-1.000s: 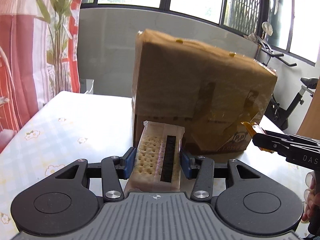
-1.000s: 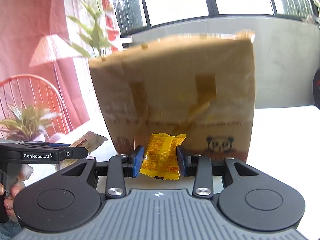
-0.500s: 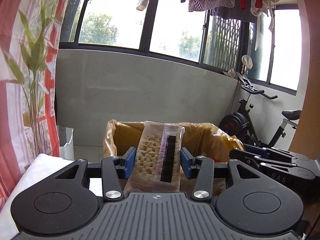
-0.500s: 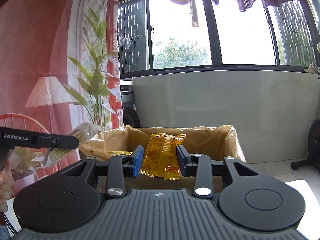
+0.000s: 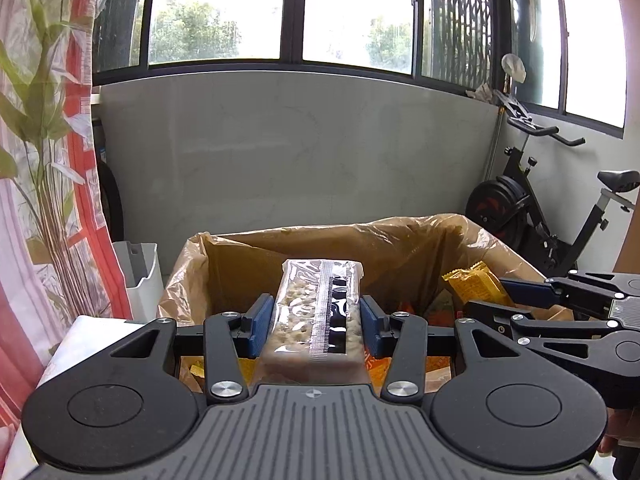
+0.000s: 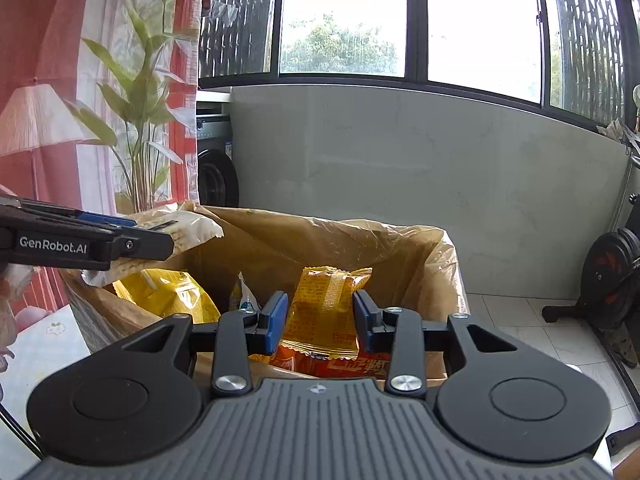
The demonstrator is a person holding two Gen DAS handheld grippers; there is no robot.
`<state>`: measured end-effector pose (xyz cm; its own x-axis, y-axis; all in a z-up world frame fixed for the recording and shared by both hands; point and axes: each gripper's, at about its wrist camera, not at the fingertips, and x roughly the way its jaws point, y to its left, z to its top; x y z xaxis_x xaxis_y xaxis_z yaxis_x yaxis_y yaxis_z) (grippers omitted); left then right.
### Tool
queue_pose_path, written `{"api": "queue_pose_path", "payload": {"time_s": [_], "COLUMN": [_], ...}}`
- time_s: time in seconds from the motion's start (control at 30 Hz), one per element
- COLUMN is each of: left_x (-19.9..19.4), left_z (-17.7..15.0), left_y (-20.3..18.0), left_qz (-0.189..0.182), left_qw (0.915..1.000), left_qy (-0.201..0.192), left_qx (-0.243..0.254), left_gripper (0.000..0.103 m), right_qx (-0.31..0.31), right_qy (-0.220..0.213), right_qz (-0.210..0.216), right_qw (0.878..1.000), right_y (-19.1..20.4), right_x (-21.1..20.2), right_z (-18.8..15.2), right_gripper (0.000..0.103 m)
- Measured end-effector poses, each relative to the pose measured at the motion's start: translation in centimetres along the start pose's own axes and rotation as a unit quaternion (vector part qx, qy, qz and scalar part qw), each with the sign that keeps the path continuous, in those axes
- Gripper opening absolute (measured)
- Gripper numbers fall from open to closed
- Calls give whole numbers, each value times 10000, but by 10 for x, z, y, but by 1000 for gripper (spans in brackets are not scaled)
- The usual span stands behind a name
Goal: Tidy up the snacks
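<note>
Above the lined box (image 5: pixel 280 248), the left gripper (image 5: pixel 316 320) pinches a cracker pack (image 5: pixel 316 312); beside it, the right gripper (image 6: pixel 320 316) pinches an orange snack packet (image 6: pixel 324 308). Packets (image 6: pixel 172 292) crowd the box floor.

We face bright daylight through the far windows (image 5: pixel 340 16), panes blown out white. The near gripper bodies sit in shadow; fisheye distortion bows the window frames at both pictures' edges. Focus stays sharp.
</note>
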<state>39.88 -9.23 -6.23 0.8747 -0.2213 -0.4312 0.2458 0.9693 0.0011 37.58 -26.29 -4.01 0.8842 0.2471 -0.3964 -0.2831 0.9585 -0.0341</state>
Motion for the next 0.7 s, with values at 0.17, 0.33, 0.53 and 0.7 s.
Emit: {"api": "queue_pose_path", "payload": {"time_s": [0.17,0.33,0.53,0.7], "left_x": [13,5,-19,-54], "left_z": [0,-1,10,14], "left_y": [1,6,9,4], "left_qz": [74,181,153,310], "left_qw": [9997,9996,9995,9980], "left_qy": [214,166,132,7], "left_qx": [102,108,235,554], "left_gripper": [49,68,79,85], "right_qx": [106,270,517,822], "right_qy": [116,190,106,-85], "right_qz": [-31,-33,-51,54], "right_qw": [9999,9994,9986,9966], "right_y": [-3,-4,-8,-8], "right_x": [1,-2,-19,-46], "right_z": [-1,0,6,13], "right_gripper": [39,48,77,92]}}
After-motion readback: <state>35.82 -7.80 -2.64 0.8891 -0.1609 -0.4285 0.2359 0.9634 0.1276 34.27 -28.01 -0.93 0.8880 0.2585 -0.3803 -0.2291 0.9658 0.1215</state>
